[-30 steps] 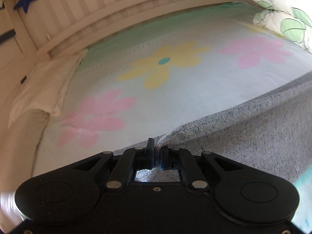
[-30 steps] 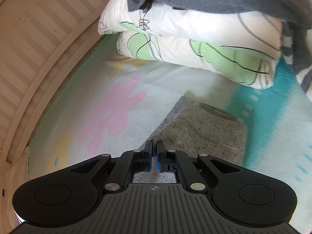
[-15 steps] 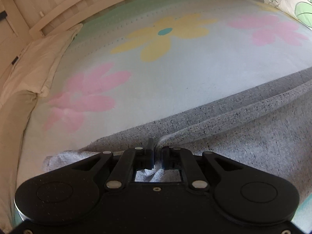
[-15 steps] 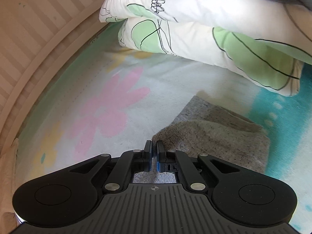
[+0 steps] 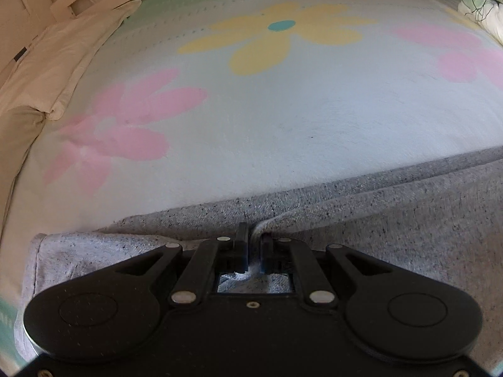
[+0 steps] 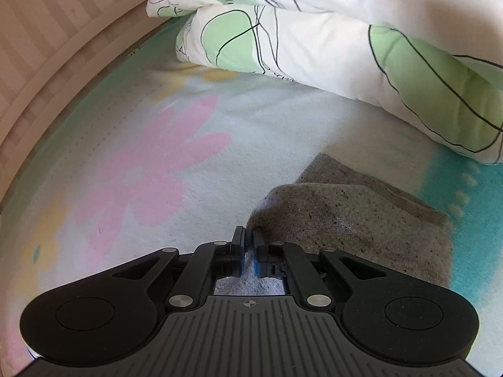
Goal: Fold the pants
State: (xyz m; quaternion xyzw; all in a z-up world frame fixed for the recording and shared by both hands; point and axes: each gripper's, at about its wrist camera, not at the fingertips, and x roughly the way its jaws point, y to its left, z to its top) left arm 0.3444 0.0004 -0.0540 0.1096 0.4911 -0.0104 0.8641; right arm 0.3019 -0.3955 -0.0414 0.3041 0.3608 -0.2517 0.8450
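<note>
Grey speckled pants (image 5: 393,229) lie on a pale flowered bedsheet (image 5: 267,132). In the left wrist view their far edges run in two stacked layers from the lower left to the right. My left gripper (image 5: 254,238) is shut on a fold of this fabric, low over the layer beneath. In the right wrist view the pants (image 6: 361,220) end in a doubled-over leg. My right gripper (image 6: 249,235) is shut on its upper left corner, and cloth shows between the fingers.
A white quilt with green leaf shapes (image 6: 345,47) is piled just beyond the leg end. A slatted wooden bed rail (image 6: 56,47) curves along the far side. A cream pillow or pad (image 5: 59,62) lies by the left rail.
Both grippers have carried their held fabric forward and down. In the left wrist view a lower pants layer now shows under and left of the gripper. The quilt is closer in the right wrist view.
</note>
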